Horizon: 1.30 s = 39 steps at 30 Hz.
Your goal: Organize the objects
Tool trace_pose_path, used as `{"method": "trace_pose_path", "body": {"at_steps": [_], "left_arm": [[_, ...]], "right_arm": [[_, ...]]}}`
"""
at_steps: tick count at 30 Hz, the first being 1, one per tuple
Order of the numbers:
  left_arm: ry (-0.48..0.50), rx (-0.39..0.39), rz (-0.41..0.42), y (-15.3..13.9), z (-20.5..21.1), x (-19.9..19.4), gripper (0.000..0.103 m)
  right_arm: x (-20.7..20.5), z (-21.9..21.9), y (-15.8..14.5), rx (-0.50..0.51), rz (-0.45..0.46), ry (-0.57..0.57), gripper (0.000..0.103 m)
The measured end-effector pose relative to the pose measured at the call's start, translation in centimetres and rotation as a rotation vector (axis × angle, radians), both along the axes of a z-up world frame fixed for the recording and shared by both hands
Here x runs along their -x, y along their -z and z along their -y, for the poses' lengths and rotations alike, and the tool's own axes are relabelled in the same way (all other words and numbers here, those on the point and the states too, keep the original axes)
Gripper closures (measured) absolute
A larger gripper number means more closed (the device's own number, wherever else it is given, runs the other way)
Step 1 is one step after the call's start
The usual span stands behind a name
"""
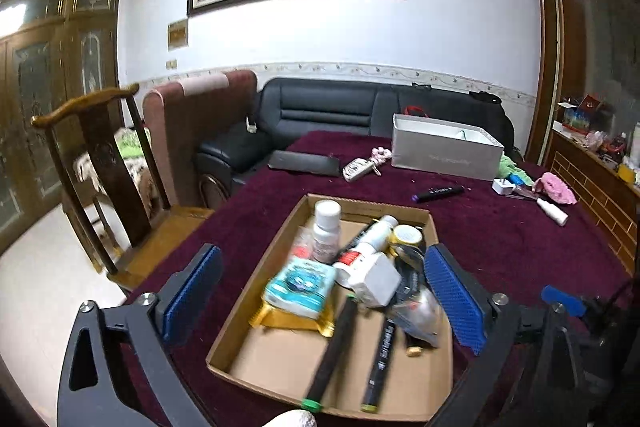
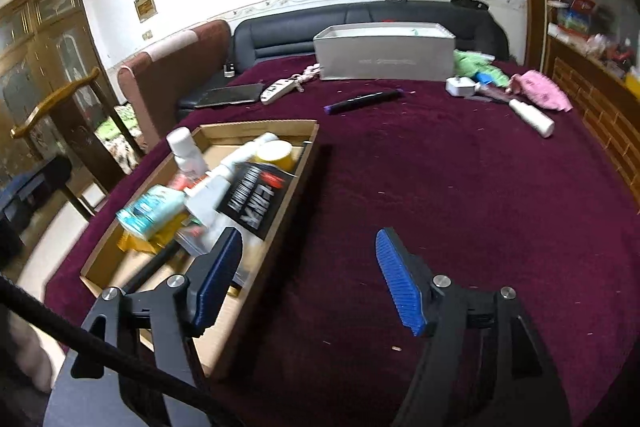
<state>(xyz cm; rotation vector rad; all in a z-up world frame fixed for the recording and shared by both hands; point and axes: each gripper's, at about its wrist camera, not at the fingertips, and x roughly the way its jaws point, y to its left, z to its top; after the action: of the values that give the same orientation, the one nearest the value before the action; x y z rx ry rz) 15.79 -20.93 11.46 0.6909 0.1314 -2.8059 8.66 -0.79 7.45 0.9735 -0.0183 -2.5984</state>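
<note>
Here both tools, left tool (image 1: 320, 291) and right tool (image 2: 310, 279), gape released; cardboard tray (image 1: 280, 367) sits crammed.

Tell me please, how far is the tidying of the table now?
Partly done. The cardboard tray already holds bottles, a tissue pack and pens. Nothing is in hand: the left gripper and right gripper are both open and empty. Left on the cloth: the black marker, white bottle, charger, pink cloth and remote.

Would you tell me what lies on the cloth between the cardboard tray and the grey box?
In the right wrist view, only a black marker lies between the cardboard tray and the grey box.
</note>
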Motion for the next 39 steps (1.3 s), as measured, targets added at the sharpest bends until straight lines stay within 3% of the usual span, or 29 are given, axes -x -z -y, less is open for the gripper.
{"method": "trace_pose_path", "body": {"at_steps": [6,11,22,39], "left_arm": [[-0.018,-0.016,0.060,0.6,-1.1,0.2,0.002],[-0.011,-0.014,0.116,1.5,-2.3,0.6,0.002],[-0.010,-0.006,0.144,2.0,-2.8,0.8,0.002],[-0.001,-0.065,0.209,4.3,-1.0,1.2,0.002]], "right_arm": [[-1.7,-1.5,1.1,-0.069,-0.048,0.014,0.026],[-2.2,-2.6,2.4,-0.077,-0.026,0.007,0.026],[-1.9,-3.5,3.4,-0.067,0.013,0.012,0.026],[-1.9,-0.4,4.3,-0.192,0.065,0.024,0.026]]}}
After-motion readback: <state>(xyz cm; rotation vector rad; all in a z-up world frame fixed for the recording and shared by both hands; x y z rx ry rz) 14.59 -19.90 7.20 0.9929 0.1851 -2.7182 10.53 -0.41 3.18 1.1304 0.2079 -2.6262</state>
